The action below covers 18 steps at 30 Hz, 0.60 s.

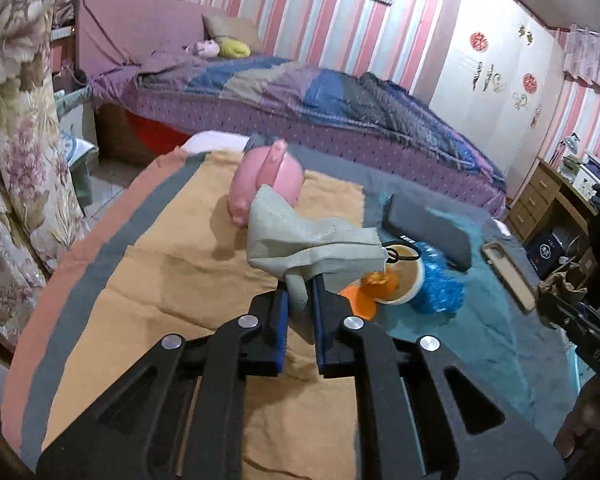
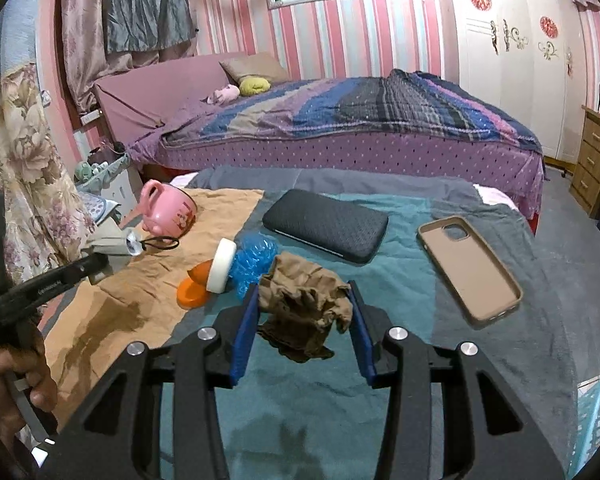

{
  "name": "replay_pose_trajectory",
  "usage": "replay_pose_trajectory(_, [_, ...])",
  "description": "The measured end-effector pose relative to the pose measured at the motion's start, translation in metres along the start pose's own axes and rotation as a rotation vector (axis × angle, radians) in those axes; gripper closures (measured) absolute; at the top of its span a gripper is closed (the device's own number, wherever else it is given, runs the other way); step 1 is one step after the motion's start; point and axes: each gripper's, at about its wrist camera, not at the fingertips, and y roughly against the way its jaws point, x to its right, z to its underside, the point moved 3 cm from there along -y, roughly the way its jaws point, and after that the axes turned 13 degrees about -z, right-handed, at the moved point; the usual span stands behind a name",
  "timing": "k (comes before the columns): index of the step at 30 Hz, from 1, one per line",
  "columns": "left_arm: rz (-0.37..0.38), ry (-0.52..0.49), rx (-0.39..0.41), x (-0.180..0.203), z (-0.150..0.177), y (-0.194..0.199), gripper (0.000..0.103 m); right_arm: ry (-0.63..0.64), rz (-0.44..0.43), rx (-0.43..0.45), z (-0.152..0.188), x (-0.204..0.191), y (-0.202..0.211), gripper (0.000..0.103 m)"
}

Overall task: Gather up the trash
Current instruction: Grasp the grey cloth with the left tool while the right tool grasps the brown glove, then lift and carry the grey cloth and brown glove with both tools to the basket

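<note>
Landmark: the black pouch [image 2: 326, 224], lying flat on the teal cloth [image 2: 308, 396] of the table. Far left of the pouch, on the tan cloth [image 1: 172, 264], a pink piggy bank [image 2: 168, 210]; just right of it, the left gripper [image 1: 299, 300], its blue-padded jaws nearly closed and pinching a grey folded cloth item [image 1: 312, 244] with a black loop at its end, held up above the table; in the right wrist view the same gripper [image 2: 98, 266] comes in from the left edge. Nearer the pouch, just left of it, a white-rimmed bowl [image 2: 222, 266] tipped on its side, touching an orange lid [image 2: 192, 296] and a crumpled blue plastic wrapper [image 2: 254, 262]. In front of the pouch, the right gripper [image 2: 304, 316], jaws part-way open and pressed against both sides of a crumpled brown stocking [image 2: 304, 304] that hangs above the teal cloth. Right of the pouch, apart from it, a tan phone case [image 2: 470, 270] lying open side up; behind the pouch, a bed [image 2: 380, 120].
</note>
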Motion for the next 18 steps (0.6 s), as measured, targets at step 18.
replay_pose_trajectory(18, [0.023,-0.042,0.066,0.019,0.001,0.038,0.094,0.053,0.036,0.052,0.002,-0.011,0.038,0.060])
